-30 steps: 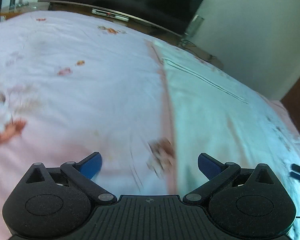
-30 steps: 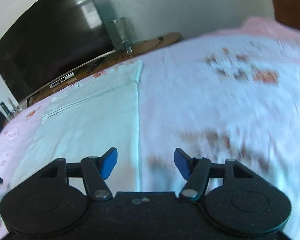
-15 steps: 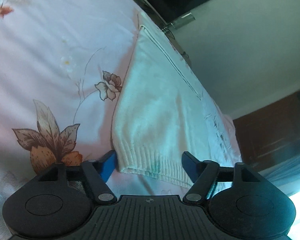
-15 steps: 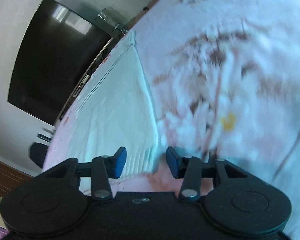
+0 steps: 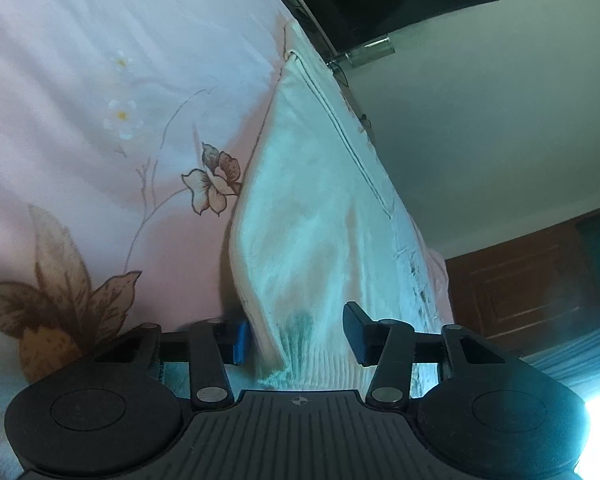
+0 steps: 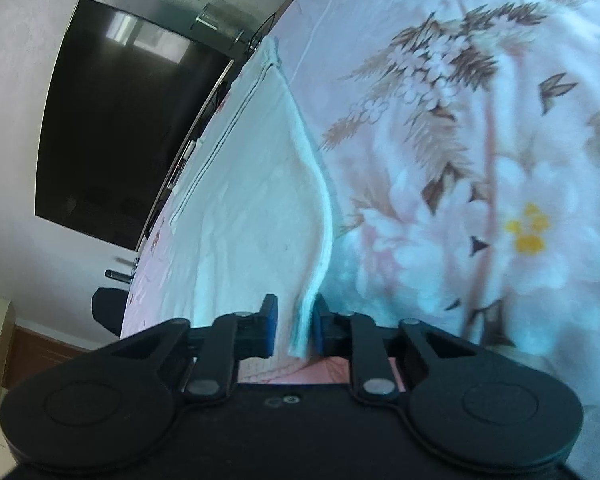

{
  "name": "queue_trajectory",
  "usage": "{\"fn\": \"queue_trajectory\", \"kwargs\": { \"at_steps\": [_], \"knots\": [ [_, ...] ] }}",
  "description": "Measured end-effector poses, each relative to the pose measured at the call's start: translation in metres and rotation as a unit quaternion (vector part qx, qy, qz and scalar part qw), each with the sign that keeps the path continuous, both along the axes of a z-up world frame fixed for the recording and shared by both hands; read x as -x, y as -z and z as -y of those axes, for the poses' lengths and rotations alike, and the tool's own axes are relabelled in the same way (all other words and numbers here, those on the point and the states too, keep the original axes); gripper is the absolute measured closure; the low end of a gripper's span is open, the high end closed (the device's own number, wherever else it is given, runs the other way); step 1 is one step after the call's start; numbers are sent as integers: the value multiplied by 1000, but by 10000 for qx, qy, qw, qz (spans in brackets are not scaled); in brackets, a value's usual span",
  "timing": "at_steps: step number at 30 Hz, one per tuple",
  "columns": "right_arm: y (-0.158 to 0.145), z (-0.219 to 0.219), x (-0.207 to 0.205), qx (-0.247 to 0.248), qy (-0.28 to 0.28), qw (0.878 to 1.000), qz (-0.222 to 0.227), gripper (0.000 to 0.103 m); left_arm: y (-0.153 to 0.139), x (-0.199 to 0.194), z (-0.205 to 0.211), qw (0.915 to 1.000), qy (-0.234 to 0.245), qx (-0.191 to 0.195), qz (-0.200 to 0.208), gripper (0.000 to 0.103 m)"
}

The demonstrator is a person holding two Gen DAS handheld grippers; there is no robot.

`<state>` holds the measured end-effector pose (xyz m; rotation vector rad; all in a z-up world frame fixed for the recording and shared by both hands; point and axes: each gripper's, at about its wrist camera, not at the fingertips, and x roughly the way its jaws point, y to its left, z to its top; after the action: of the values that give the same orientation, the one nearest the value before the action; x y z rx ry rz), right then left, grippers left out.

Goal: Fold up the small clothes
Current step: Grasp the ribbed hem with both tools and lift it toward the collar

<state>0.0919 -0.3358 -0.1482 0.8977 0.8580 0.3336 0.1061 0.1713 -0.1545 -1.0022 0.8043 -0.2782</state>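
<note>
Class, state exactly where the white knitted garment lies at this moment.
The white knitted garment lies on the floral bedsheet, its ribbed hem between both grippers' fingers, stretching towards the television.

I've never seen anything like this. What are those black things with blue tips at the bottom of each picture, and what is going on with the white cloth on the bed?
Those are two hand-held grippers, one in each of a person's hands; no robot arm is involved. Each picture comes from a wide-angle camera on a gripper, looking forward along its blue-tipped jaws. A white knitted garment lies spread on a pink floral bedsheet, with a dark television on the wall beyond. The left gripper has its jaws wide apart around one bottom corner of the garment. The right gripper has its jaws nearly closed around the other corner, with a small gap left on one side. The garment lies unfolded.
</note>
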Motion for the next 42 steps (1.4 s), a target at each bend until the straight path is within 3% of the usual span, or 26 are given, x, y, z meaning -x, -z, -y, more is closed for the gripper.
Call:
{"fn": "queue_trajectory", "kwargs": {
  "at_steps": [1,3,6,7,8,12,14,18,21,23,28,36,42],
  "knots": [
    [-2,-1,-1,25,-9,10000,4,88,-1,-1,1,9999,-9,-102,-40,67],
    [-5,-3,-1,154,-44,9999,40,95,-2,-2,2,9996,0,-256,-115,71],
    [-11,-4,-2,337,-166,9992,98,96,-1,-2,0,9995,8,-285,-127,79],
    [-12,-5,-2,383,-209,9990,117,96,-1,-1,0,9993,1,-349,-119,92],
    [-13,-6,-3,447,-244,9986,135,97,-1,-1,1,9990,-13,-435,-134,98],
    [-28,-11,1,777,-288,9959,351,98,-17,15,-5,9979,-246,-250,553,98],
    [-43,-12,6,858,-348,9941,568,98,-29,19,-5,9962,-178,-371,772,98],
    [-59,-13,12,1028,-458,9905,788,98,-25,18,-2,9959,25,-663,610,98],
    [-43,-13,8,1128,-490,9911,518,98,-3,16,1,9958,62,-897,164,98],
    [-24,-15,6,1194,-474,9915,203,98,2,19,0,9966,-33,-800,168,98],
    [-28,-17,10,1187,-369,9918,293,98,-3,17,-1,9962,-38,-853,184,98],
    [-74,-27,6,1540,-553,9828,853,98,-45,18,-6,9929,-24,-912,758,98],
    [-112,-34,-16,1748,-658,9739,1294,98,-84,-17,-10,9890,-59,-917,1159,99]
  ]
}}
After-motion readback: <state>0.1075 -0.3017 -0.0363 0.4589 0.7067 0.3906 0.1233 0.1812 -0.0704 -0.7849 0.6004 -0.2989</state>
